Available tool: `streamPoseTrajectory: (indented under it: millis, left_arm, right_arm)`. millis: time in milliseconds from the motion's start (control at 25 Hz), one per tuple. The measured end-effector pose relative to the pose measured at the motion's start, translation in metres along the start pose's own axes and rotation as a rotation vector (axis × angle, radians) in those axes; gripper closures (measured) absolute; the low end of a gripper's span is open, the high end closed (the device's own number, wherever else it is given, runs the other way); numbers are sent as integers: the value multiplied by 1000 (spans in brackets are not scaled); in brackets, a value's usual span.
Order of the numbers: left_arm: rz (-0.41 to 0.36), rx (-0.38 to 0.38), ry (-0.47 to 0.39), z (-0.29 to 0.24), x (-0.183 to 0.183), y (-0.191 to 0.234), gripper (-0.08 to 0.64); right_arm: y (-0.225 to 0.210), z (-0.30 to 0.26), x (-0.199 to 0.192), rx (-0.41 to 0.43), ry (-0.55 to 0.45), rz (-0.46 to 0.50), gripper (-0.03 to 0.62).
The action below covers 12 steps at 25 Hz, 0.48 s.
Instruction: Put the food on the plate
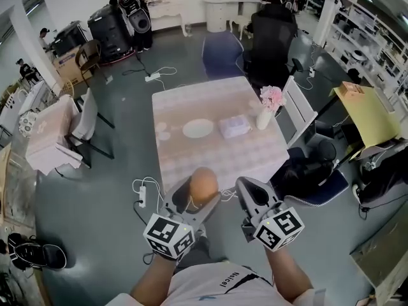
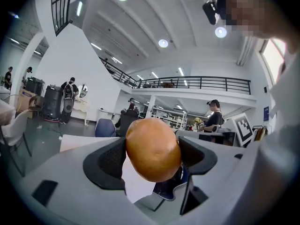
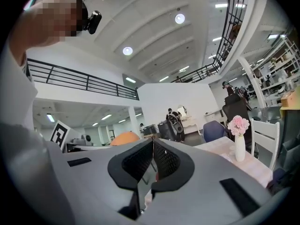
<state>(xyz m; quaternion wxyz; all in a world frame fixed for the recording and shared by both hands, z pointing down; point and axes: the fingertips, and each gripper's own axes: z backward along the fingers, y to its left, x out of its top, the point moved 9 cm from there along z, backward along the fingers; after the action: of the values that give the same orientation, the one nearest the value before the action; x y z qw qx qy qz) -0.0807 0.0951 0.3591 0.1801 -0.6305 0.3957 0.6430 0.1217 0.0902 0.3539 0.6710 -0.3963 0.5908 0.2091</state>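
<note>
**Food in the left gripper, plate waiting on the table**

We are holding the left gripper low, in front of the near edge of the table. Its two jaws are pinching a round orange-brown piece of food. In the left gripper view the food is sitting between the dark pads, which are pressing on it from both sides. It is filling the gap and standing out above the jaws (we cannot tell exactly what kind of food it is).

We are keeping the right gripper just beside the left one, on its right. In the right gripper view its pads are pressed together, and nothing is between them.

The food is in the air over the near edge of the table, well apart from the white plate. The plate is lying near the middle of the checked tablecloth. A tissue box is lying just to the right of the plate. A white vase with pink flowers is standing further right, near the table's edge, and a white chair is standing beside that edge.
</note>
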Motion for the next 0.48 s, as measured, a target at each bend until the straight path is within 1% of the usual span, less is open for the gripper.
streamPoseTrajectory:
  millis: [320,480]
  left_arm:
    - [-71,-49,88,-53,8,85,209]
    - [-118,-81,109,-72,7,123,209]
  right_arm:
    - [-24,-85,1,-56,6,-7,575]
    - [-32,-119,-5,-84,14,-18,575]
